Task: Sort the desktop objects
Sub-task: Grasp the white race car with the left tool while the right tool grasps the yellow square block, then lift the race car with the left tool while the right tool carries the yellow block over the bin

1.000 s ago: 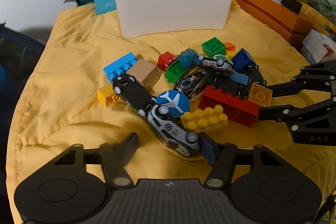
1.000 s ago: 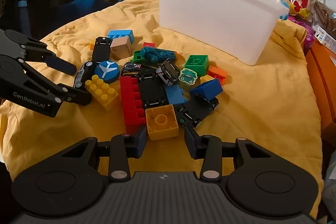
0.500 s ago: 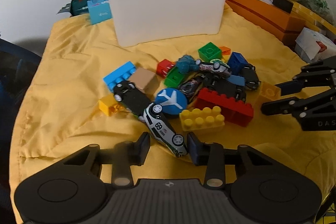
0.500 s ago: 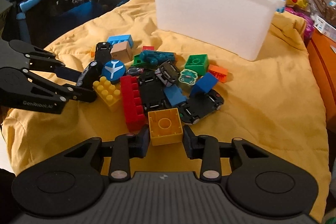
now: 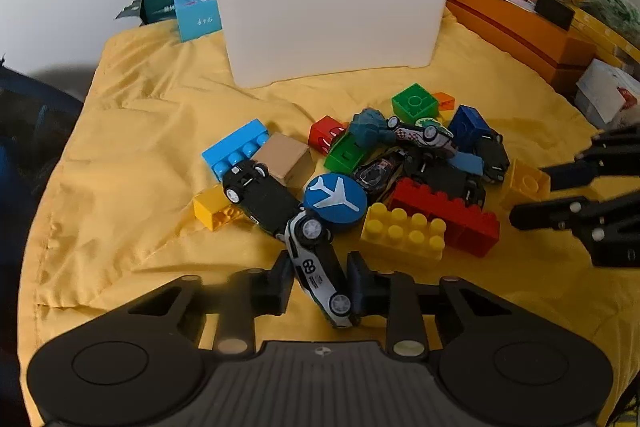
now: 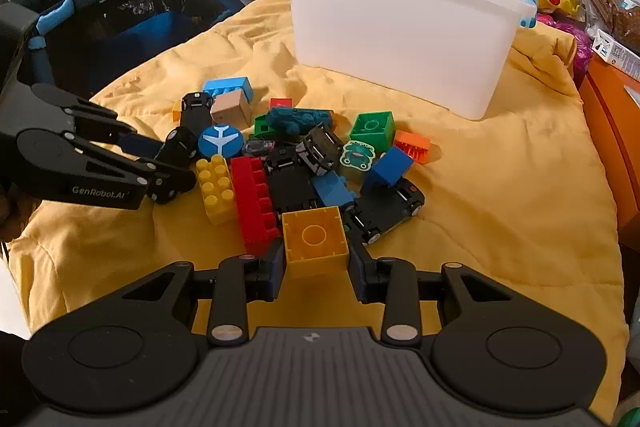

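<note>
A pile of toy bricks and cars lies on a yellow cloth (image 5: 132,163). My left gripper (image 5: 320,281) is shut on a white and black toy car (image 5: 318,269) marked 69, at the pile's near edge; the car also shows in the right wrist view (image 6: 178,147). My right gripper (image 6: 316,259) is shut on a yellow square brick (image 6: 314,241), seen in the left wrist view (image 5: 524,183) at the pile's right side. A white bin (image 5: 332,11) stands behind the pile and also shows in the right wrist view (image 6: 404,27).
In the pile: a red long brick (image 5: 444,213), yellow studded brick (image 5: 404,233), blue plane disc (image 5: 335,195), black car (image 5: 262,195), cardboard cube (image 5: 284,161), green brick (image 5: 414,103). Orange boxes (image 5: 516,27) and clutter line the right. A dark chair (image 6: 132,7) stands left.
Both grippers closed: the left on the white and black car, the right on the yellow square brick. Both have drawn back slightly from the pile with their objects.
</note>
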The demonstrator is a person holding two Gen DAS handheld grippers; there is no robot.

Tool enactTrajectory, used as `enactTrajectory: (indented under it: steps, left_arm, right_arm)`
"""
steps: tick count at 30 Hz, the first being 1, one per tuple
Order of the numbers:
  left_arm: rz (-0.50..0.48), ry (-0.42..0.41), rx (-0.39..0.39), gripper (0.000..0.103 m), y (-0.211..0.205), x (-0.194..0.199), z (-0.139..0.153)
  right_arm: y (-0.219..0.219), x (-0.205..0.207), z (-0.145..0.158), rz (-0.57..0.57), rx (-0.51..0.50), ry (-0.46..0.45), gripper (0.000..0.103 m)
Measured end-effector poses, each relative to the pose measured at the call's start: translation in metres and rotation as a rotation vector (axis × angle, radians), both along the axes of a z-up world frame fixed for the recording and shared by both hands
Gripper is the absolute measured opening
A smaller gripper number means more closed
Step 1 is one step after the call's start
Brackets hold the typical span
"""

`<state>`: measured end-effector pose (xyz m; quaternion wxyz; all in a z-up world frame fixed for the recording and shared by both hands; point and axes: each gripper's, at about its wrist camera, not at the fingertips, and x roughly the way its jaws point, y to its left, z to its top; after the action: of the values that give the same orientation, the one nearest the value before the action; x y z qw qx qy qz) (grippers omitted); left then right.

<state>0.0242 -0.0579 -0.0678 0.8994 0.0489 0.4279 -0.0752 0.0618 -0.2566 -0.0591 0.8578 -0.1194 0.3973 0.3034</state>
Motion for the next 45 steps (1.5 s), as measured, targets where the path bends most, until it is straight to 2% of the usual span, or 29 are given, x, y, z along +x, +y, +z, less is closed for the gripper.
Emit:
enactTrajectory:
  steps: [2, 4, 12, 21, 29, 34, 41, 45]
  left_arm:
    - [-0.009, -0.013, 0.008, 0.023, 0.001, -0.005, 0.005]
    - [-0.014, -0.023, 0.003, 0.022, 0.002, -0.009, 0.010]
    - [0.008, -0.084, -0.035, 0.022, 0.007, -0.009, 0.033]
    - [0.042, -0.190, -0.092, 0.022, 0.012, 0.012, 0.088]
    - [0.063, -0.255, -0.145, 0.022, 0.017, 0.064, 0.147]
    - [0.069, -0.247, -0.164, 0.022, 0.020, 0.107, 0.171]
    - [0.043, -0.218, -0.155, 0.022, 0.016, 0.157, 0.187]
    - [0.049, -0.151, -0.177, 0.022, 0.020, 0.188, 0.184]
  right_arm:
    - [0.000, 0.000, 0.001, 0.000, 0.003, -0.002, 0.037]
    - [-0.001, 0.000, 0.001, 0.000, 0.008, -0.006, 0.037]
    - [-0.007, 0.000, 0.010, -0.018, 0.039, -0.041, 0.037]
    - [-0.009, 0.015, 0.062, -0.084, 0.151, -0.143, 0.037]
    - [-0.005, 0.062, 0.120, -0.144, 0.228, -0.216, 0.037]
    - [-0.004, 0.105, 0.147, -0.180, 0.251, -0.221, 0.037]
    - [0.002, 0.155, 0.167, -0.207, 0.209, -0.201, 0.037]
    - [0.012, 0.178, 0.167, -0.201, 0.164, -0.162, 0.037]
